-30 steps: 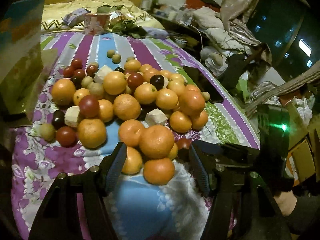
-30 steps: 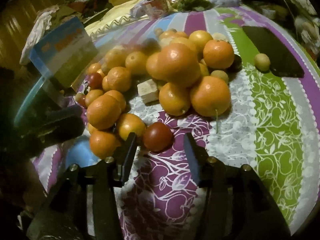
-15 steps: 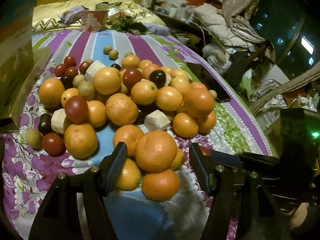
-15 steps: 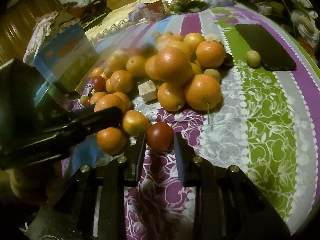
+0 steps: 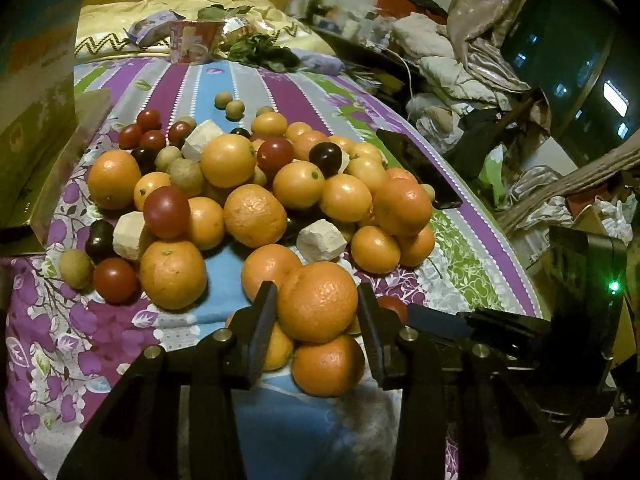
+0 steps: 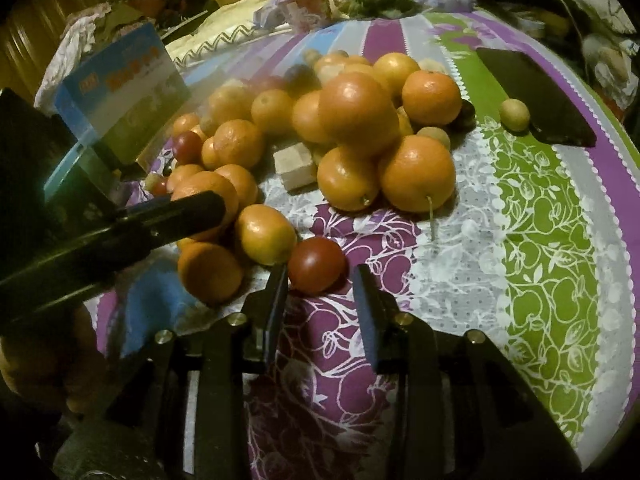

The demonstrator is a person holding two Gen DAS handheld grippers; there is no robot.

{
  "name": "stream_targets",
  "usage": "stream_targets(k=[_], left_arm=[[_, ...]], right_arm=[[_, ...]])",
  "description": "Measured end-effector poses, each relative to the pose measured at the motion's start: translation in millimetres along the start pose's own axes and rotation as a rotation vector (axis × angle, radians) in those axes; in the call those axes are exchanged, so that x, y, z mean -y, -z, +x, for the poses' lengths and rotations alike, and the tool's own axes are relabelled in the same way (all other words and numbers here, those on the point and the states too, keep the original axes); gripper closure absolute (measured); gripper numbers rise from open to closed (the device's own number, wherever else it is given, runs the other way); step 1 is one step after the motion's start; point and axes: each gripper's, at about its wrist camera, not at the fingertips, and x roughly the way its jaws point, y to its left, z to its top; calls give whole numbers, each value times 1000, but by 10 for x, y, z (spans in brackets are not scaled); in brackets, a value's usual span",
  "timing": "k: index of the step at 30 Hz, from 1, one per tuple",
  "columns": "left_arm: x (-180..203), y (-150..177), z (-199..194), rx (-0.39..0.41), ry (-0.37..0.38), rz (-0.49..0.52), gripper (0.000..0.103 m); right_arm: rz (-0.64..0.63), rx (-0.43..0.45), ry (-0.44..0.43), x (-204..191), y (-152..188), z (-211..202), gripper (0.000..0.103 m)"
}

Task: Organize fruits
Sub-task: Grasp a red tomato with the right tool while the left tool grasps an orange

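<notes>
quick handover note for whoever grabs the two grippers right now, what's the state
Left gripper: fingers have just closed in and press both sides of the front orange, which sits on the bedspread among other oranges.
Right gripper: fingers have just eased open a little; the small red fruit lies between the tips, not clamped.
Fruits: oranges, red and dark small fruits, pale green ones and pale chunks sit in one mixed pile.
Done: no sorted groups visible.
Left: lift the orange, re-grip the red fruit, then sort the rest by kind.
</notes>
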Motion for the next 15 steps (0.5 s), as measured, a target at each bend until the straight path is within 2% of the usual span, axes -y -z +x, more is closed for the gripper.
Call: stream_targets(k=[2, 3, 9, 15], left_arm=[[13, 6, -12, 0, -2, 1, 61], [14, 9, -16, -2, -4, 1, 62], [5, -42, -209, 22, -50, -10, 62], [-22, -243, -794, 124, -144, -22, 62]], right_arm=[[1, -4, 2, -4, -10, 7, 70], [-1, -7, 4, -13, -14, 14, 76], [-3, 41, 51, -92, -59, -147, 76], [-18, 135, 101, -298, -340, -575, 76]])
